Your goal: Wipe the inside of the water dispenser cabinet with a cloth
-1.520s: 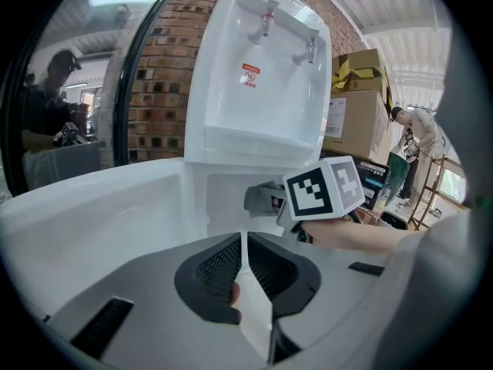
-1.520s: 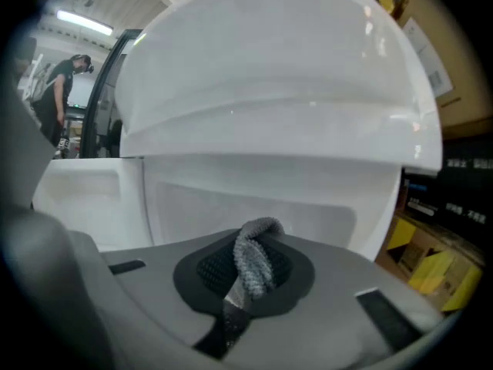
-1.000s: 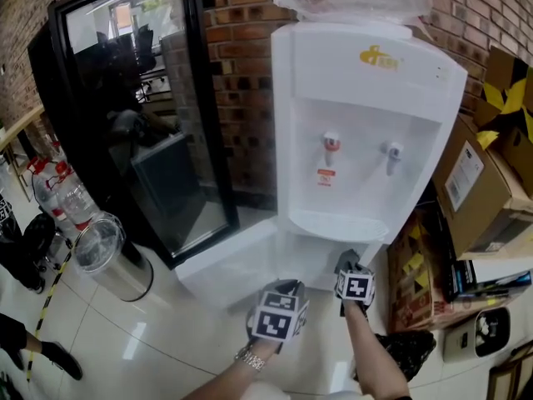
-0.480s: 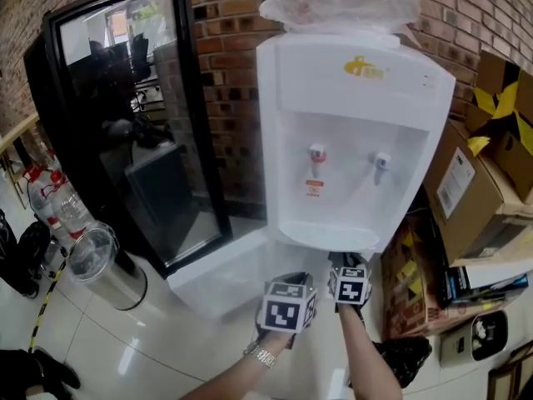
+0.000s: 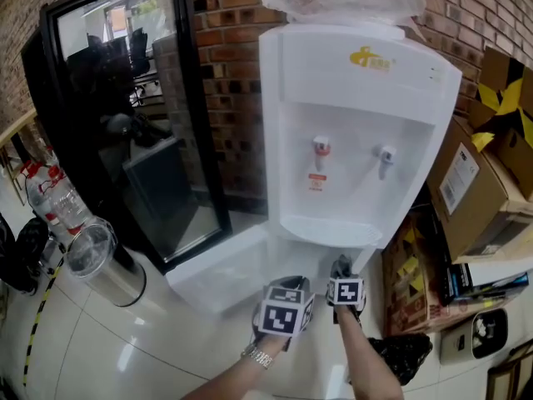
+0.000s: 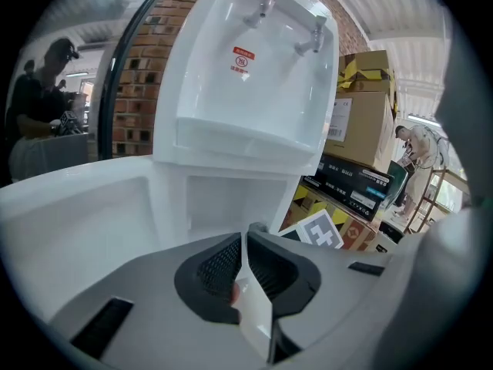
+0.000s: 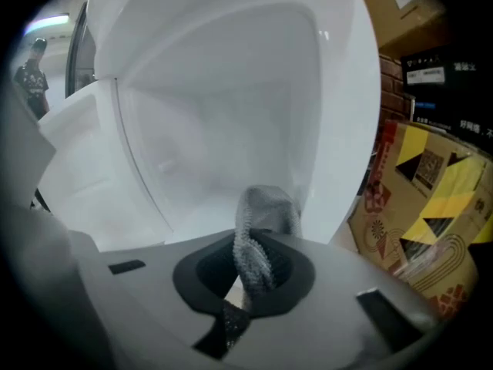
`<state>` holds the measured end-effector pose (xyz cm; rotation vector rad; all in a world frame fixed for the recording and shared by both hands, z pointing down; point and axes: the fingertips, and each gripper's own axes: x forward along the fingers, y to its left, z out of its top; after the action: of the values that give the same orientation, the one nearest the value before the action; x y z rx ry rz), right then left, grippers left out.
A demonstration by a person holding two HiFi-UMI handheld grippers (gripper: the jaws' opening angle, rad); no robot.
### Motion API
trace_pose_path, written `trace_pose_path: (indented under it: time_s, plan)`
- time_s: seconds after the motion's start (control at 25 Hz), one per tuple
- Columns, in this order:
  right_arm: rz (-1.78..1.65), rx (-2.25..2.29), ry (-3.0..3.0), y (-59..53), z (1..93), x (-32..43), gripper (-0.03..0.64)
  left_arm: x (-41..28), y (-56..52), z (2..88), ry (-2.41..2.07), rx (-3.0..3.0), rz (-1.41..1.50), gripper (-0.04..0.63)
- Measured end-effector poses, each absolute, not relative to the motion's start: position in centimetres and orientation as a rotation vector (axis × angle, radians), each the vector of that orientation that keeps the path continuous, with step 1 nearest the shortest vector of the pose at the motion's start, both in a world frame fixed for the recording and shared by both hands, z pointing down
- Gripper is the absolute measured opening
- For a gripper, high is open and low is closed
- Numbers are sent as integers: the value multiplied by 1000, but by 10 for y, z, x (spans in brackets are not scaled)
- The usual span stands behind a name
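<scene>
The white water dispenser (image 5: 358,140) stands against a brick wall with its lower cabinet door (image 5: 221,269) swung open to the left. My right gripper (image 5: 341,267) is at the mouth of the cabinet, shut on a grey cloth (image 7: 262,214) that sticks up from its jaws. The right gripper view looks straight into the bare white cabinet interior (image 7: 231,122). My left gripper (image 5: 288,285) hovers just left of it, jaws shut. In the left gripper view, the left gripper (image 6: 245,239) points at the cabinet opening (image 6: 231,203) under the drip tray (image 6: 246,133).
A black glass-door fridge (image 5: 125,132) stands to the left, with a steel bin (image 5: 100,261) and water bottles (image 5: 48,194) in front of it. Cardboard boxes (image 5: 475,182) are stacked close on the right, with a black bag (image 5: 401,352) on the floor below them.
The right gripper has edged slightly left and closer to the cabinet opening. The left gripper has hardly moved. The head view has shifted a little.
</scene>
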<state>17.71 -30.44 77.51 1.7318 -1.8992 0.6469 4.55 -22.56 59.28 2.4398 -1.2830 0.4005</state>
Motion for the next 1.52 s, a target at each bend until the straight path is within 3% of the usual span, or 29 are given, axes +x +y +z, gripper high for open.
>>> trace_pose_path:
  time_s: [0.2,0.48,0.92,1.52]
  plan:
    - [695,1737,-1945,-307,757,173,8,52,-224,588,-1250,2458,374,25]
    - [396,1970,-1996,-327,674,189,8,51,-224,589,-1237,2455,356,25]
    - [658,1767,-1865,-304,788,198,9,48,-222,585,-1228,2457,338,25]
    - [560,1721,-2245,-385,753,124,8,37,-211,581,-1229,2475,361,25]
